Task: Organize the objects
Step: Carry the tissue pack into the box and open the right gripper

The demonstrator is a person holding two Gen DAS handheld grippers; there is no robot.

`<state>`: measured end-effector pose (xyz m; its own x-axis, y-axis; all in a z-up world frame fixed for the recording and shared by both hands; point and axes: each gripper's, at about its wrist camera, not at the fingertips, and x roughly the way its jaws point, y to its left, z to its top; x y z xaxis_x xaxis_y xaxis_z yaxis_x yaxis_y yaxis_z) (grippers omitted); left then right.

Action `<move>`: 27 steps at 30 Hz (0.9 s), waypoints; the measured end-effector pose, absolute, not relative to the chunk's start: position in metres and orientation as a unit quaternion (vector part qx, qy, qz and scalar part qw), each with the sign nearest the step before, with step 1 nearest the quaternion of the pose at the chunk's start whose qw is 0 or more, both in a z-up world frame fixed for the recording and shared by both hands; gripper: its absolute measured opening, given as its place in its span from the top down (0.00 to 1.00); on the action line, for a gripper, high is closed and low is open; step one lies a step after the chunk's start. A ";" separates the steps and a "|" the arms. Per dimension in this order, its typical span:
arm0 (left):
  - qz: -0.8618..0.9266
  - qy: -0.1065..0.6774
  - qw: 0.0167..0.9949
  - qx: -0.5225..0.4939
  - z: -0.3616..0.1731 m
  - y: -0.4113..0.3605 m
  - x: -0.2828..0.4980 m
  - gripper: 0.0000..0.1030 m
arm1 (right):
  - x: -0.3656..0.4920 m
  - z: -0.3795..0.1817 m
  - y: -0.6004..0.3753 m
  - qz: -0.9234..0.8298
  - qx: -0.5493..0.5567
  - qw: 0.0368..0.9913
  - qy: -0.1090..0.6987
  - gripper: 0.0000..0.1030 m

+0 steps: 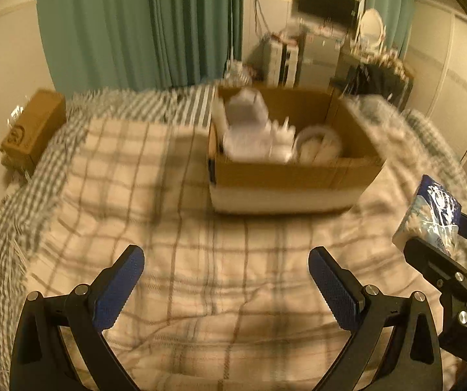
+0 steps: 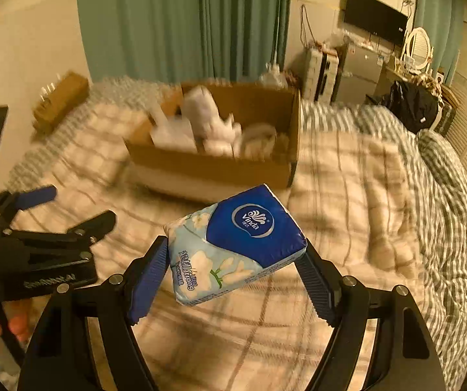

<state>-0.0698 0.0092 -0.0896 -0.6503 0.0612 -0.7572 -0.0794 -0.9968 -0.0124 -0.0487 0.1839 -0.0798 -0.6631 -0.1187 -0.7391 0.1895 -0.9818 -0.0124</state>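
A: Two views, and we read them apart. From the left wrist we see our left gripper (image 1: 226,268) low over the bed, jaws spread wide with nothing between them. At the far right edge of that view, only a sliver of the tissue pack (image 1: 429,215) shows, clamped in the right gripper (image 1: 435,238).

B: From the right wrist we get the pack (image 2: 236,244) whole: blue and pale, printed with flowers, tilted, pinched at its two ends by the right gripper (image 2: 235,260), held in the air above the plaid blanket (image 2: 347,195). The left gripper (image 2: 70,208) sits at the left, jaws apart.

A: Beyond both, the cardboard box (image 1: 295,176) rests on the blanket, open, with blurred white items inside.

B: We see the box (image 2: 213,166) just past the pack. Around the bed: a small brown box (image 1: 33,127) at the left, green curtains (image 1: 135,26) behind, a dark screen (image 2: 375,16) on the wall, an oval mirror (image 2: 419,45) at the right
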 end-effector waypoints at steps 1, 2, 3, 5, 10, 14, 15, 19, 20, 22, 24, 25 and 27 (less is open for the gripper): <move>0.914 0.008 0.041 -0.404 -0.078 0.009 -0.070 0.00 | -0.052 -0.065 0.182 -0.915 0.391 0.085 0.045 0.25; 0.918 0.008 0.042 -0.394 -0.068 0.009 -0.070 0.00 | -0.049 -0.055 0.180 -0.919 0.382 0.085 0.048 0.25; 0.925 0.010 0.044 -0.378 -0.054 0.010 -0.071 0.00 | -0.049 -0.041 0.179 -0.924 0.370 0.084 0.053 0.25; 0.933 0.017 0.045 -0.358 -0.037 0.013 -0.075 0.00 | -0.053 -0.025 0.176 -0.929 0.355 0.088 0.054 0.25; 0.947 0.025 0.044 -0.318 -0.001 0.015 -0.107 0.00 | -0.082 0.018 0.171 -0.941 0.320 0.099 0.051 0.25; 0.951 0.024 0.041 -0.305 0.008 0.015 -0.141 0.00 | -0.115 0.041 0.169 -0.947 0.301 0.104 0.048 0.25; 0.952 0.024 0.041 -0.303 0.009 0.016 -0.147 0.00 | -0.122 0.044 0.168 -0.947 0.299 0.104 0.048 0.25; 0.952 0.031 0.039 -0.301 -0.001 0.020 -0.179 0.00 | -0.167 0.045 0.169 -0.947 0.301 0.106 0.040 0.26; 0.952 0.034 0.039 -0.301 -0.005 0.022 -0.186 0.00 | -0.178 0.042 0.169 -0.946 0.304 0.105 0.038 0.26; 0.951 0.040 0.042 -0.304 -0.017 0.026 -0.200 0.00 | -0.202 0.032 0.171 -0.943 0.316 0.104 0.030 0.26; 0.950 0.046 0.043 -0.305 -0.032 0.030 -0.208 0.00 | -0.223 0.017 0.173 -0.939 0.329 0.103 0.021 0.26; 0.950 0.047 0.045 -0.306 -0.038 0.032 -0.212 0.00 | -0.232 0.008 0.175 -0.936 0.337 0.100 0.018 0.26; 0.947 0.046 0.048 -0.314 -0.051 0.035 -0.220 0.00 | -0.248 -0.008 0.177 -0.931 0.353 0.096 0.013 0.26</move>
